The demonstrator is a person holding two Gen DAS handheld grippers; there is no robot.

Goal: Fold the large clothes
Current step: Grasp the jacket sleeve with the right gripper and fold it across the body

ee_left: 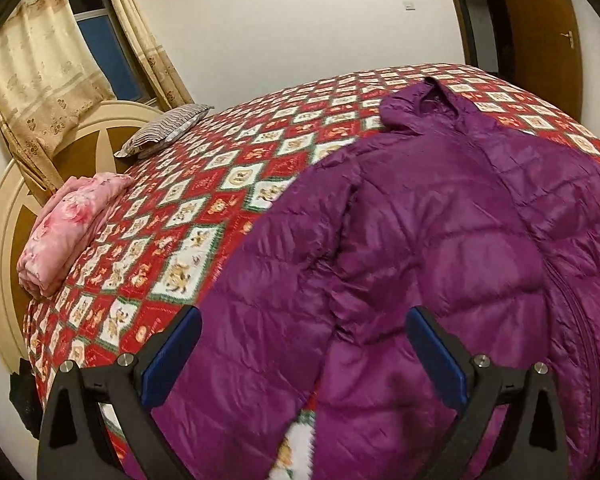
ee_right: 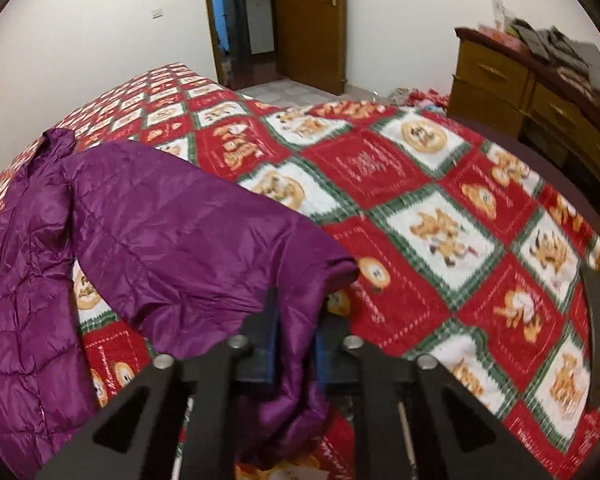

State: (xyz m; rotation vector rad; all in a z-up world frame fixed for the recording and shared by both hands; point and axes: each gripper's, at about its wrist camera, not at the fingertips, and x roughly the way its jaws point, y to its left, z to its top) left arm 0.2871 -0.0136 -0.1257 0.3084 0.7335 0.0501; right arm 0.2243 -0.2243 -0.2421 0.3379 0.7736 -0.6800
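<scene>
Right gripper (ee_right: 296, 344) clamped on purple jacket sleeve (ee_right: 204, 248); left gripper (ee_left: 304, 344) wide above it.

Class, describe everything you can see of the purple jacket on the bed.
The purple jacket is a shiny, quilted, puffy garment with a hood at its far end and a front zip. It lies spread front-up on the red patterned bedspread, sleeves out to the sides. The right gripper has its jaws shut on one sleeve's end; the left gripper has open jaws over the other sleeve.
</scene>
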